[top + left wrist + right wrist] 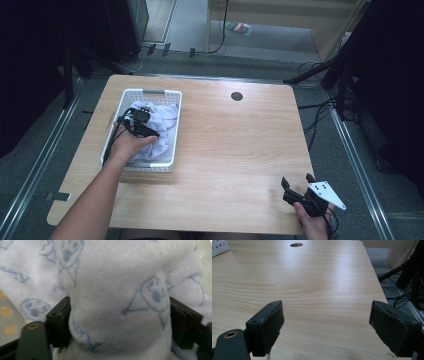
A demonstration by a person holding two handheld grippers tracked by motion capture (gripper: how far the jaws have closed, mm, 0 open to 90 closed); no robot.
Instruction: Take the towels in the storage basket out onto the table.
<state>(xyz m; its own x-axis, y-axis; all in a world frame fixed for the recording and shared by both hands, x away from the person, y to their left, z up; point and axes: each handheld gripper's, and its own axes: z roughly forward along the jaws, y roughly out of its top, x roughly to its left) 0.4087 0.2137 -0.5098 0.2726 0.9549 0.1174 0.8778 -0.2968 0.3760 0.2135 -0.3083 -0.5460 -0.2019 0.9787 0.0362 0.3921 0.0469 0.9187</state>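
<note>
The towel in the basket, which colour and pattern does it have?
The towel is white with pale blue printed animal faces and writing; the left gripper view shows it best.

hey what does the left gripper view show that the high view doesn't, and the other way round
Left gripper view: the blue animal prints on the white towel, and a fold of it bunched between the left gripper fingers, which press on it from both sides. High view: the white basket holding the towel, the wooden table, and the right gripper open near the table's right front corner. Both: the towel and the left gripper.
</note>
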